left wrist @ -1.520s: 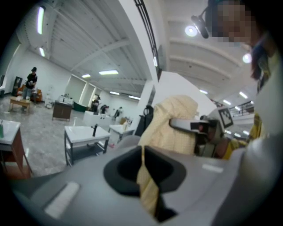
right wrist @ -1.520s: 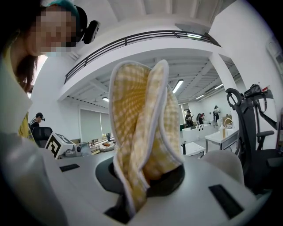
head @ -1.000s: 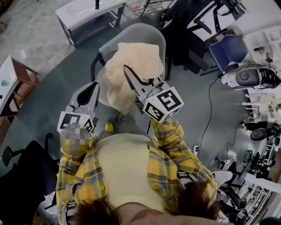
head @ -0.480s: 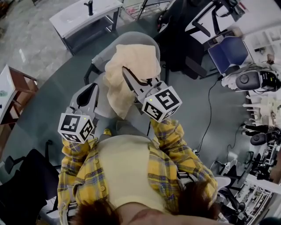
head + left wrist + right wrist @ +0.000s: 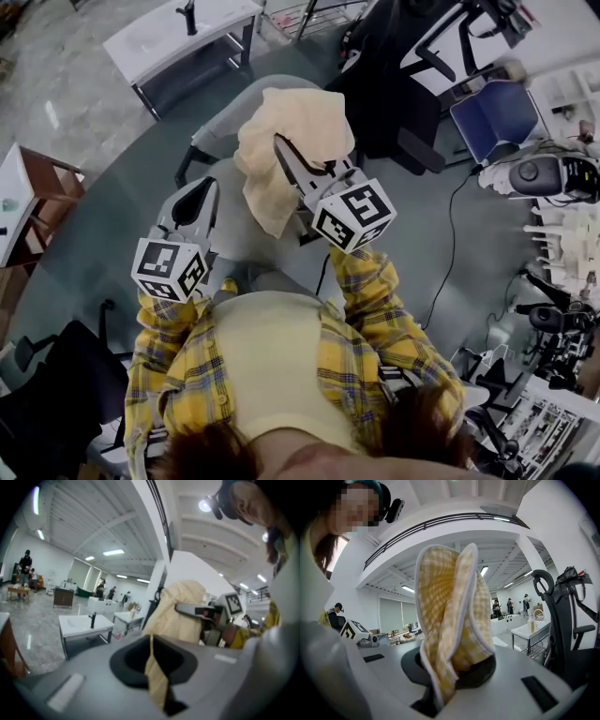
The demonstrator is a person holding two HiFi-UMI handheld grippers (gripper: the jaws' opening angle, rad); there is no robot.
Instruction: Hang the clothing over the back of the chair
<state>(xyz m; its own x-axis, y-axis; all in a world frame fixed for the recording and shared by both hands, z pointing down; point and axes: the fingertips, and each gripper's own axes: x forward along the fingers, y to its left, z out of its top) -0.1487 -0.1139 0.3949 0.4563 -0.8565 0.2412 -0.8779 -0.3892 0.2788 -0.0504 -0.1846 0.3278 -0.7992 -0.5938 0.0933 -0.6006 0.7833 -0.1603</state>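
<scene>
The clothing [image 5: 300, 122] is a pale yellow checked garment with white edging. My right gripper [image 5: 281, 143] is shut on it and holds it up over the grey chair [image 5: 230, 108], near the chair's back. In the right gripper view the bunched fabric [image 5: 450, 611] rises out of the gripper [image 5: 454, 667]. My left gripper [image 5: 200, 192] hangs over the left side of the seat. In its own view a thin yellow strip [image 5: 154, 677] sits pinched in the gripper [image 5: 152, 667], with the main garment [image 5: 180, 611] and the right gripper [image 5: 201, 613] beyond it.
A black office chair [image 5: 394, 94] stands right behind the grey one. A white sink table [image 5: 183, 33] is at the back left, a blue chair [image 5: 492, 108] at the right, a brown cabinet [image 5: 37, 178] at the left. Another black chair [image 5: 47, 384] sits near my left side.
Both grippers and the garment have moved forward toward the chair's back. Both grips look unchanged.
</scene>
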